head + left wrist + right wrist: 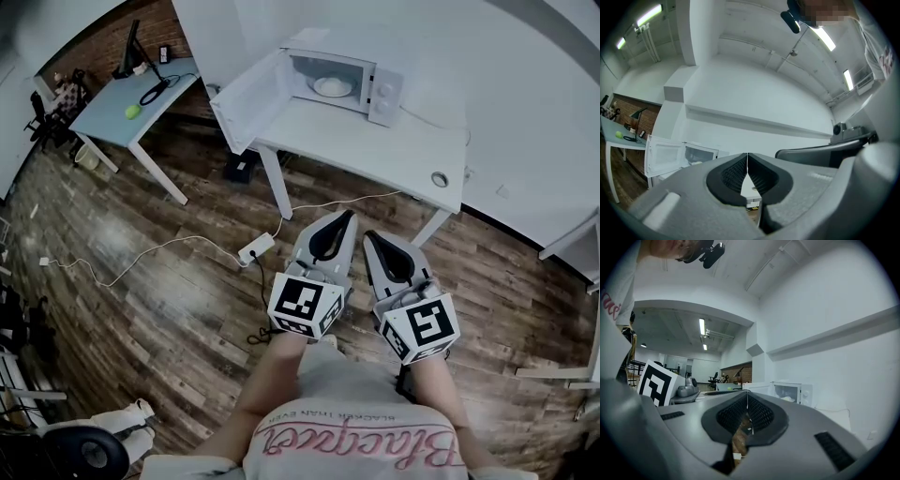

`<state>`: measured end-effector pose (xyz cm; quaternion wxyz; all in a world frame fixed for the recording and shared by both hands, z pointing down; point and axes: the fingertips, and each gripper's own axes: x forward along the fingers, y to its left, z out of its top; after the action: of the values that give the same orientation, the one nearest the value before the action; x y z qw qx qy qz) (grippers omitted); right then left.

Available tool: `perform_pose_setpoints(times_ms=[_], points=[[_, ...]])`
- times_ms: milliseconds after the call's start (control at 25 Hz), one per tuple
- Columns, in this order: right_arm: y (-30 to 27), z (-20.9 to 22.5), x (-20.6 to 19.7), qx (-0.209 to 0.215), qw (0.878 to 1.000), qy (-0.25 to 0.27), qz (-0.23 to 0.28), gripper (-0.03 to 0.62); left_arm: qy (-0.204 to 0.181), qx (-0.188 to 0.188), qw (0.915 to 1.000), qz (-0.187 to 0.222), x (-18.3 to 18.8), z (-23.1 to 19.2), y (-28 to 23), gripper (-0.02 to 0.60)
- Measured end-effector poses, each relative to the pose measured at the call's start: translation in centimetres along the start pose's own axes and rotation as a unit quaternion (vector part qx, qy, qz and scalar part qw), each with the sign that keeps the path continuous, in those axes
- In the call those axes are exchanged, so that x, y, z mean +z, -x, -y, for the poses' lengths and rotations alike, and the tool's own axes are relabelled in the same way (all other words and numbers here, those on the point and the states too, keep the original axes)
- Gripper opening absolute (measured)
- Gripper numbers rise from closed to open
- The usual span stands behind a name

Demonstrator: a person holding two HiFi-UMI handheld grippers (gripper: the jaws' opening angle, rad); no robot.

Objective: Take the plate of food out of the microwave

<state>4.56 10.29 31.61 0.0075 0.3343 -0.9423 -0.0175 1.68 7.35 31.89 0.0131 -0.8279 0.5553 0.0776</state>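
At the tabletop's (375, 150) far left corner, the microwave (384, 94) stands with its door (246, 101) open and the plate of food (332, 87) inside. Your left gripper (345, 220) and right gripper (373, 239) hang clenched and empty, well short of it. The reach, grasp and lift-out all remain.

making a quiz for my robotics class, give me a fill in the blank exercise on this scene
The white microwave stands on the white table with its door ____.
The white plate of food sits ____ the microwave.
The left gripper and the right gripper both have their jaws ____.
The small round ball on the light blue table is ____.
Missing words: open; inside; shut; green.
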Motion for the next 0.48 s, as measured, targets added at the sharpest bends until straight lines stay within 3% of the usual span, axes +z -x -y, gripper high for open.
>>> perform_pose_setpoints(times_ms=[480], points=[[-2.7, 0.2, -0.6, -0.01, 1.0, 0.001, -0.015, 0.014, -0.007, -0.009, 0.9999, -0.012, -0.3, -2.5, -0.6, 0.005]])
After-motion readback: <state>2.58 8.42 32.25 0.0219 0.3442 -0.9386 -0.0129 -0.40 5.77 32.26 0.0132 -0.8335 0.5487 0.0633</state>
